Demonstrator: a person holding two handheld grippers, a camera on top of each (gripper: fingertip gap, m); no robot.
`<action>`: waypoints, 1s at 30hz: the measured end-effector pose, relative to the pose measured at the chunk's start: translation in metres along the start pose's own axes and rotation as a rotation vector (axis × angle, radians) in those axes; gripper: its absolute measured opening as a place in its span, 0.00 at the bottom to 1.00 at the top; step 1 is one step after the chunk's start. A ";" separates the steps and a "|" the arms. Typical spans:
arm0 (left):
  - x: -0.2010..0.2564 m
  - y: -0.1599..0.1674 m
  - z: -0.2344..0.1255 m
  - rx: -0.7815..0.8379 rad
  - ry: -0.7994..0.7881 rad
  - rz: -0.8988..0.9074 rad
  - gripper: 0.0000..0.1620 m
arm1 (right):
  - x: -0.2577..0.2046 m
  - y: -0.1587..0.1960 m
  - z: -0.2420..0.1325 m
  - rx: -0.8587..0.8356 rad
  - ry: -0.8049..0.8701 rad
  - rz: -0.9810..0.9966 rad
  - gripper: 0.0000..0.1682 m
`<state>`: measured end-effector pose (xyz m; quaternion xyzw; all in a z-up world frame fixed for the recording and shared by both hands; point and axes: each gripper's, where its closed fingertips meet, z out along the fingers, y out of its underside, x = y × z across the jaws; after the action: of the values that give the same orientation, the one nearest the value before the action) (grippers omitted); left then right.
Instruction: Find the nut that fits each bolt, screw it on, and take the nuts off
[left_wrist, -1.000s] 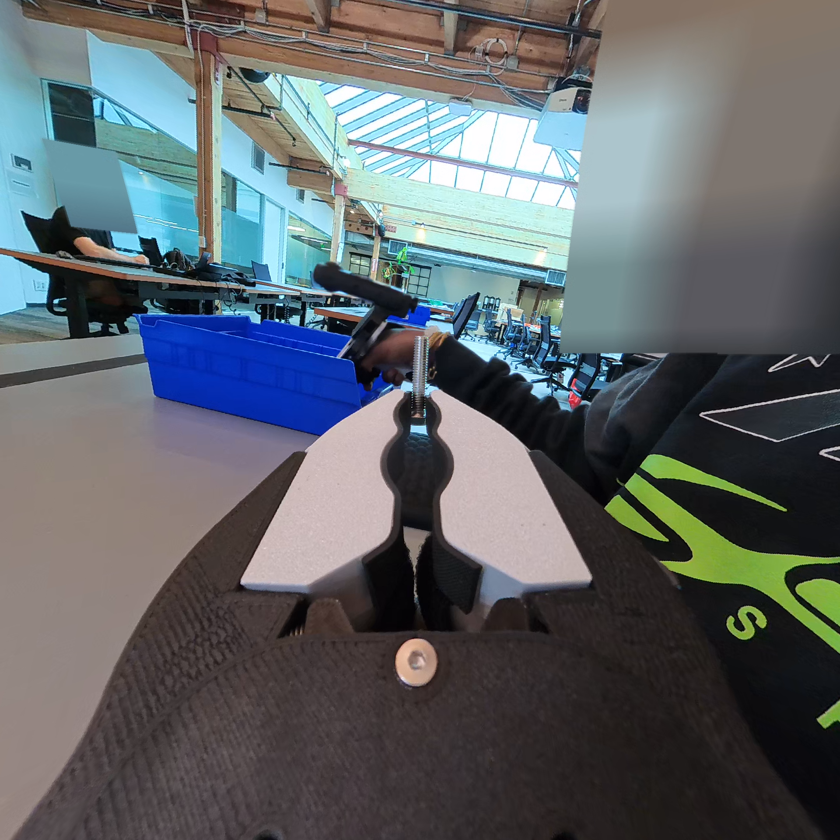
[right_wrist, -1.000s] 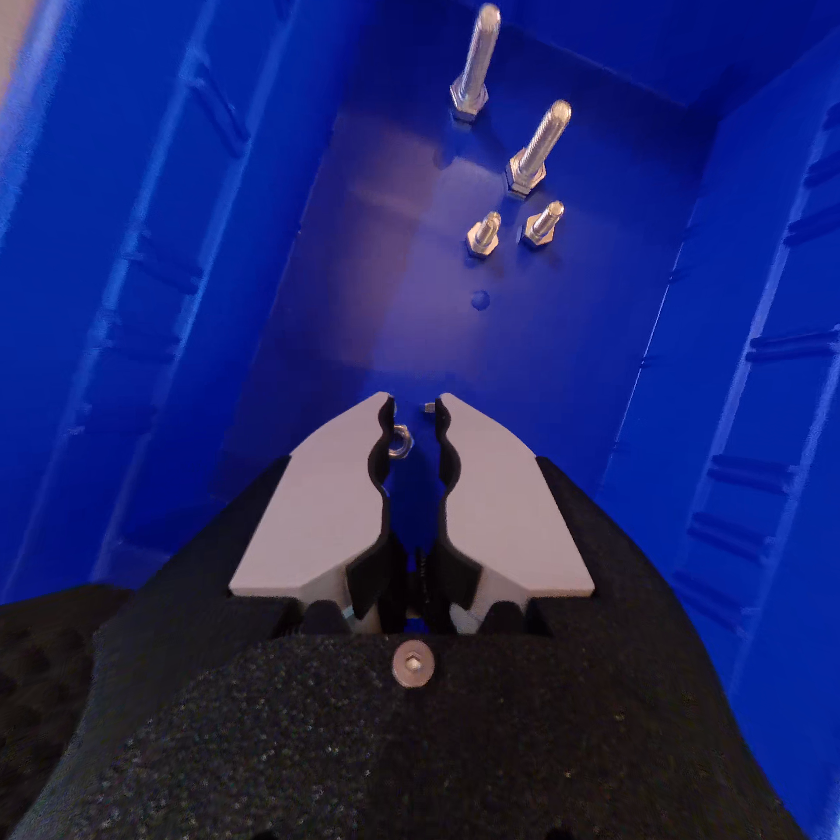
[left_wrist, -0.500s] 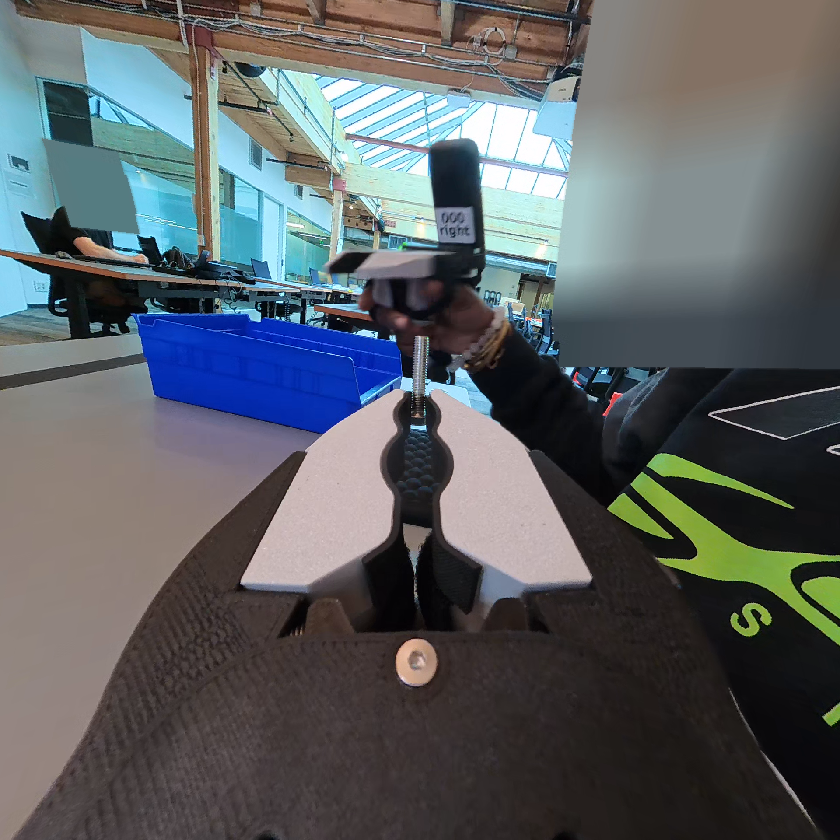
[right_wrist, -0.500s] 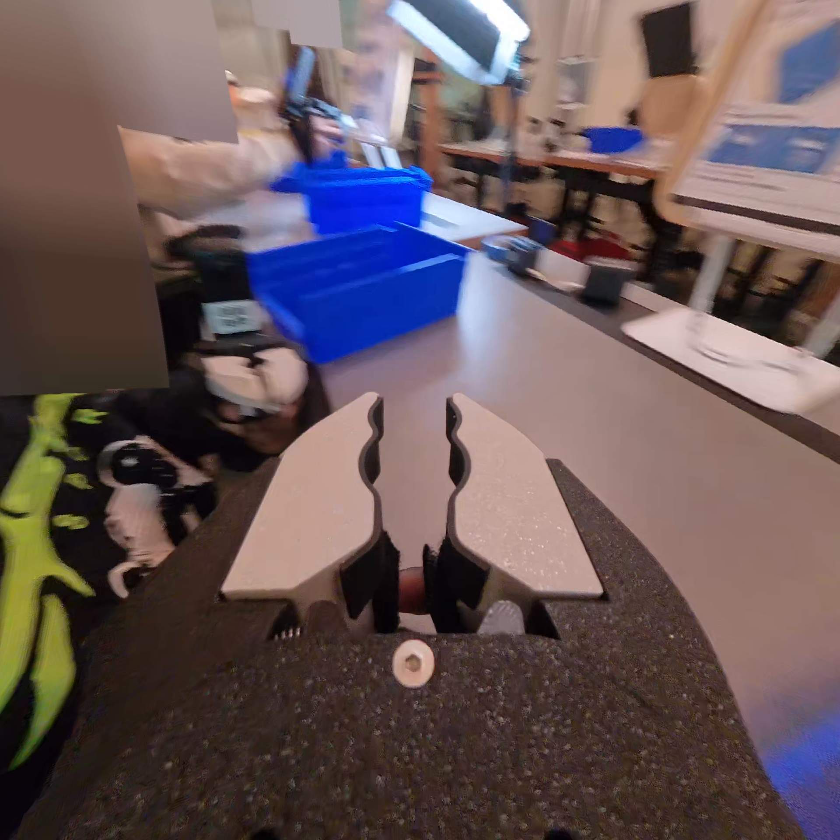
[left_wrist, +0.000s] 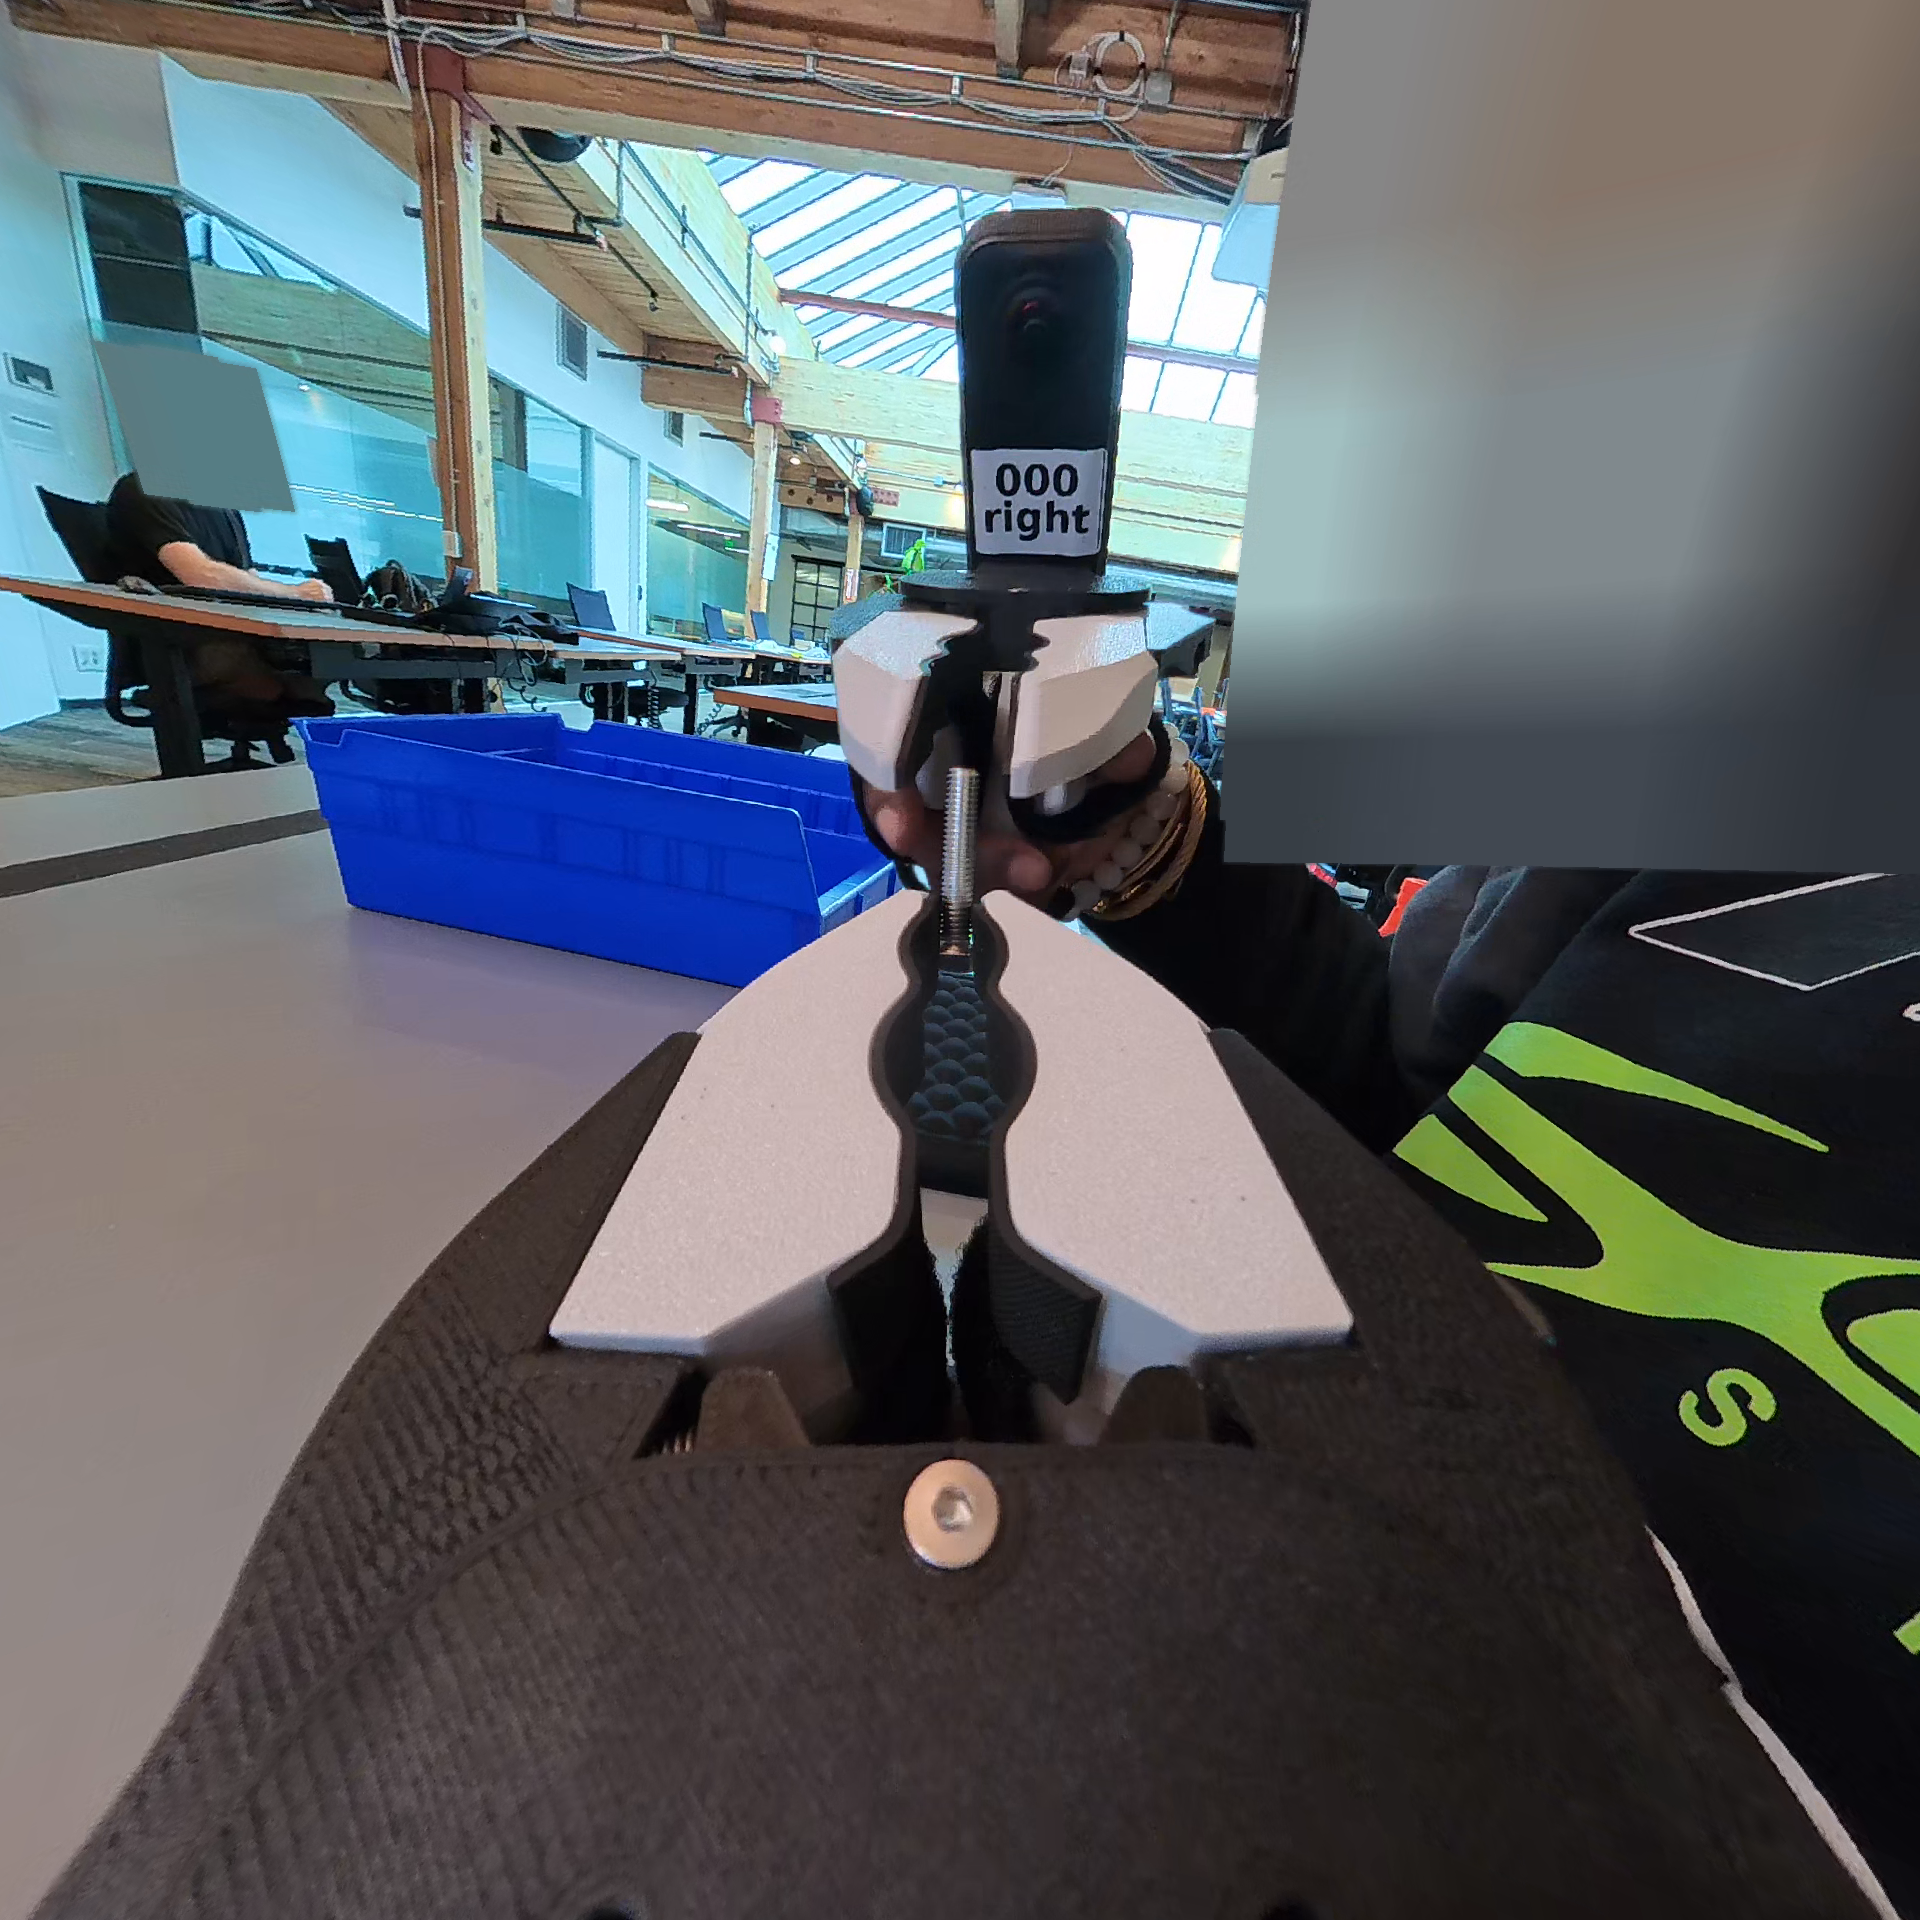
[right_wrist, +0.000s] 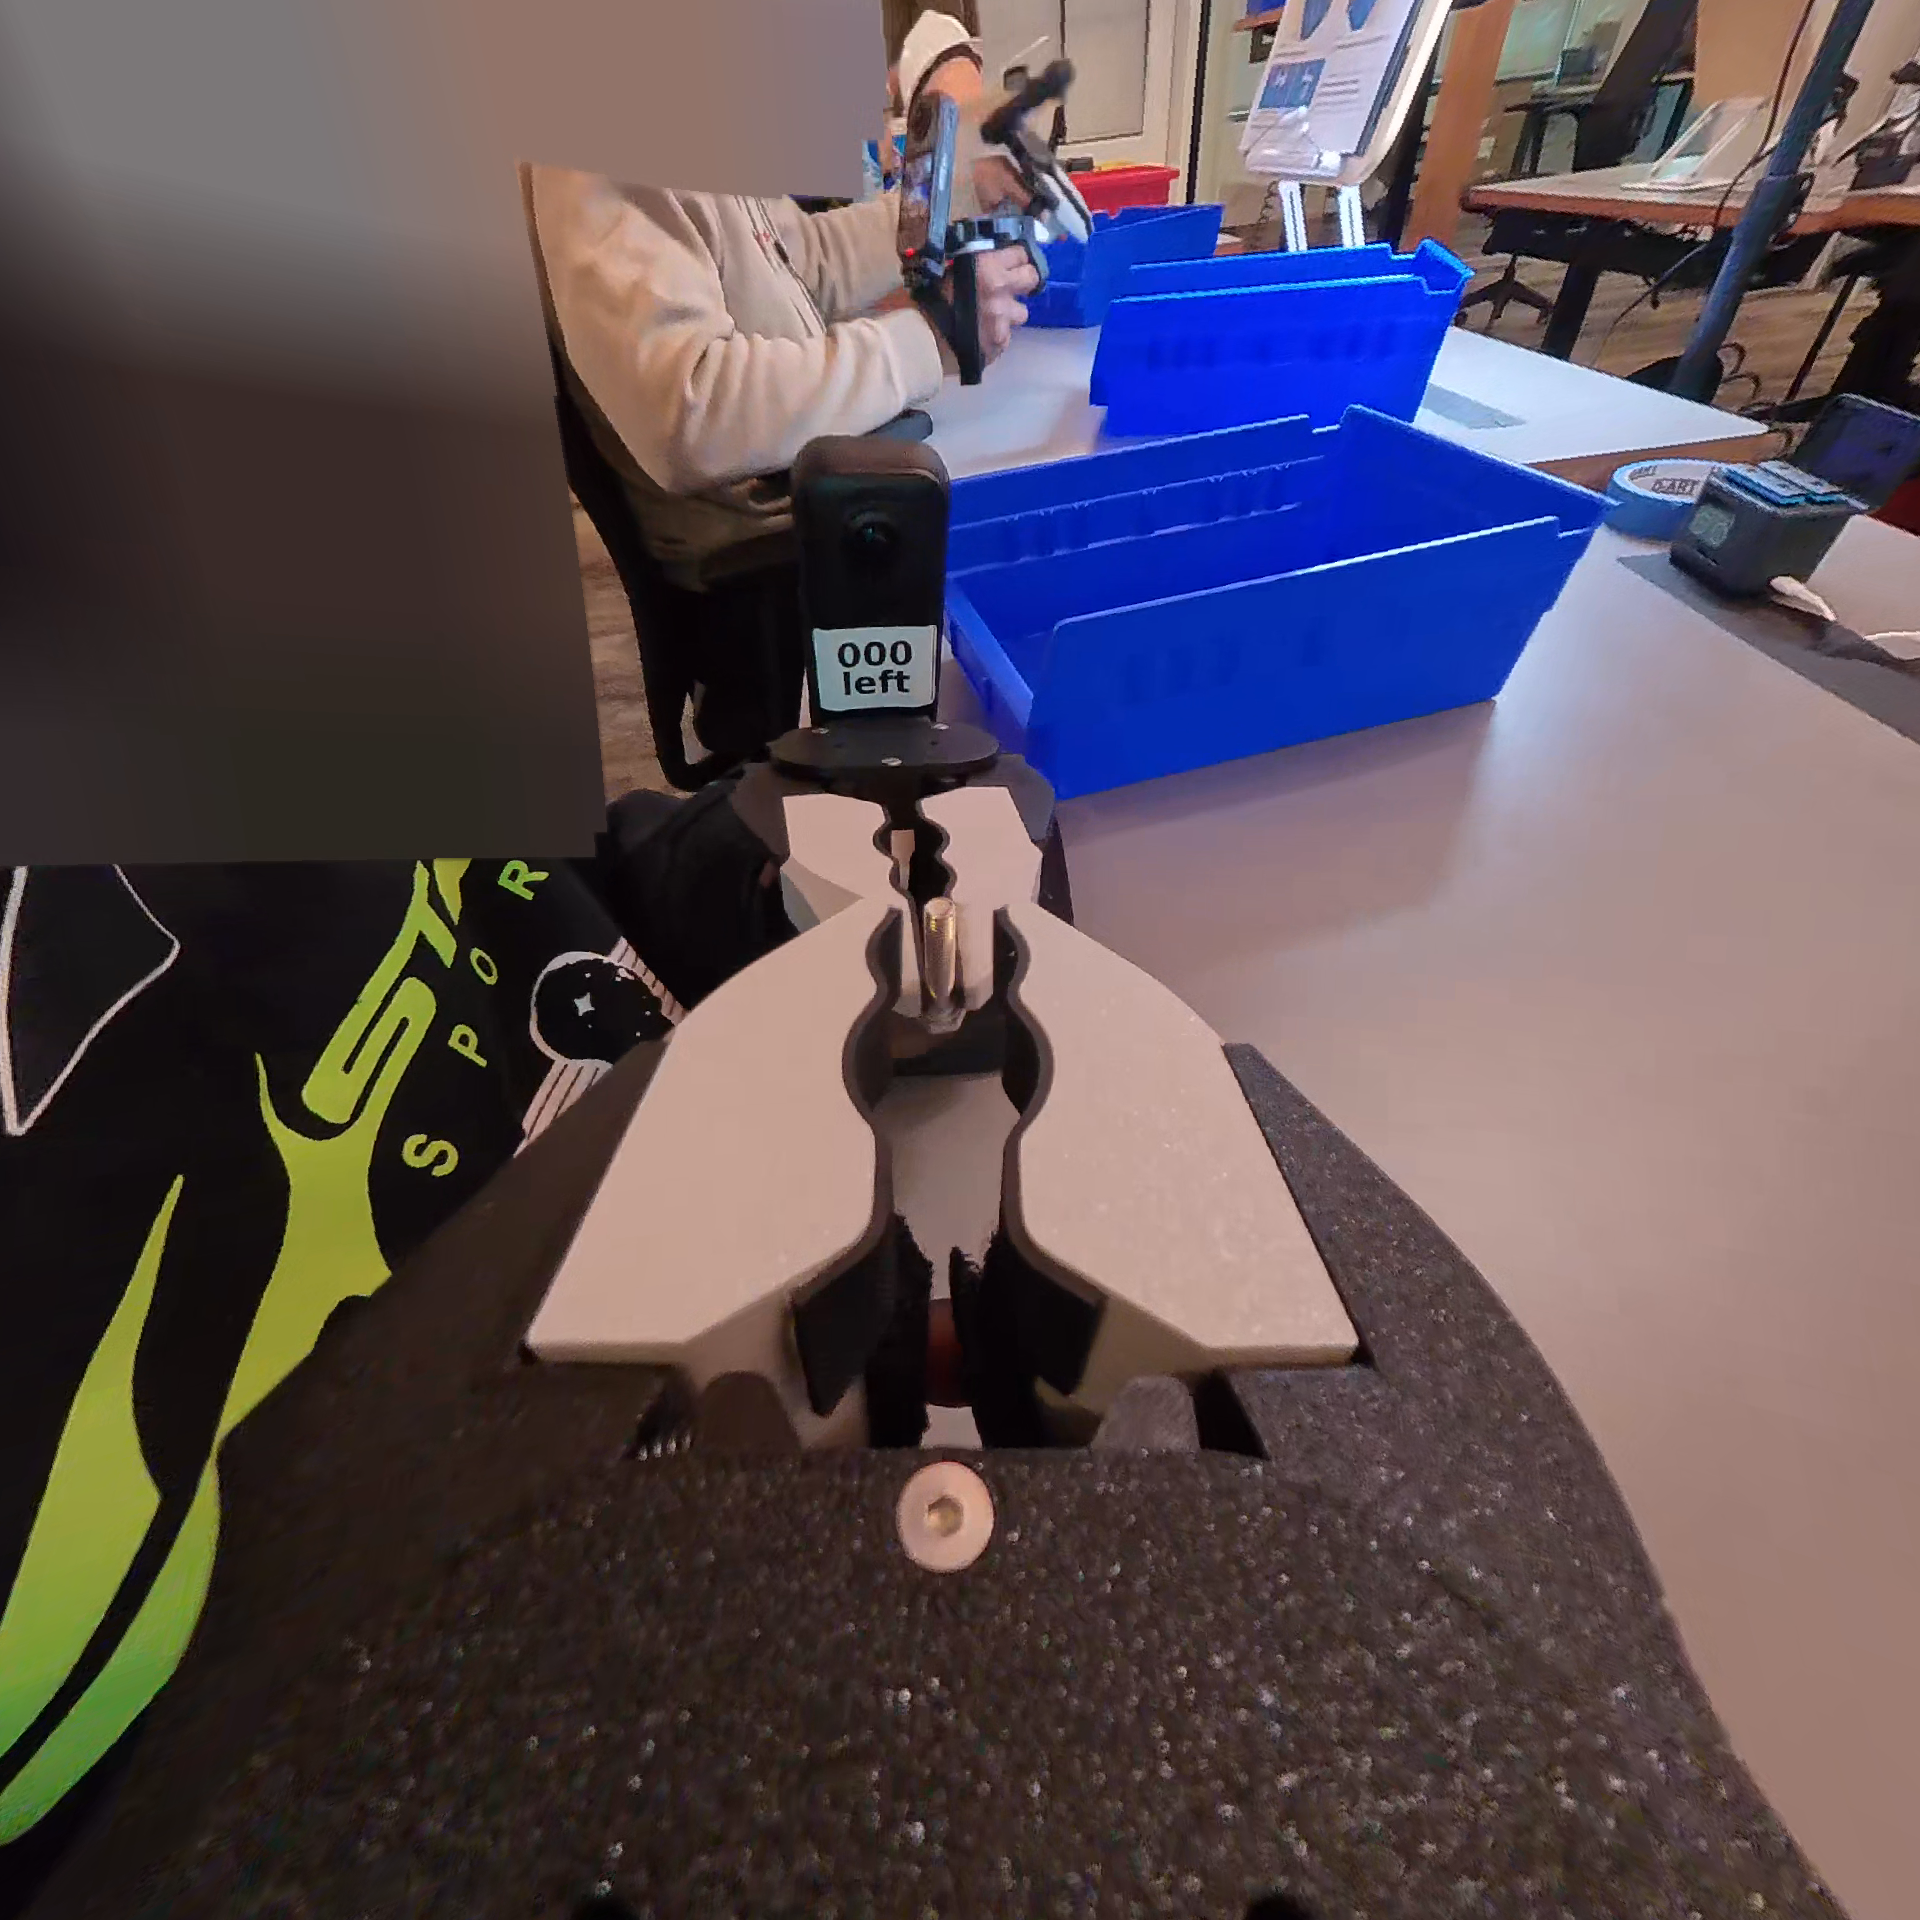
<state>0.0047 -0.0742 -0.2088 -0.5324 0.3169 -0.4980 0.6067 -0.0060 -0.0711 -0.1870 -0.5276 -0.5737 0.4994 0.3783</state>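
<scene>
The grey desk (right_wrist: 1558, 1039) is lying bare beside the blue bin (right_wrist: 1268, 613). The left gripper (left_wrist: 954, 914) is being kept clamped on the bolt (left_wrist: 958, 831), upright. The right gripper (right_wrist: 940, 920) is being held slightly parted around the bolt's tip, seen only in its own view; no nut is showing.

You cannot tell whether your right gripper (right_wrist: 943, 925) holds a nut; the bolt (left_wrist: 958, 847) head hides between your left gripper's (left_wrist: 954, 914) fingers.

Black sweatshirt (left_wrist: 1621, 1195), lime graphics, beaded bracelets (left_wrist: 1148, 831).
</scene>
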 end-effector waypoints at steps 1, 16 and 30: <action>0.000 0.000 0.000 -0.001 0.000 0.000 0.03 | -0.001 -0.001 0.001 0.005 -0.008 0.000 0.09; -0.004 -0.001 0.001 0.005 -0.029 -0.016 0.16 | 0.013 -0.007 -0.016 0.012 0.087 -0.030 0.04; -0.010 -0.001 0.001 0.014 -0.063 -0.045 0.27 | 0.205 0.028 -0.266 -0.134 1.199 0.149 0.03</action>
<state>0.0022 -0.0640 -0.2092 -0.5508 0.2819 -0.4966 0.6087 0.2238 0.1757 -0.1761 -0.7785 -0.2523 0.1030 0.5654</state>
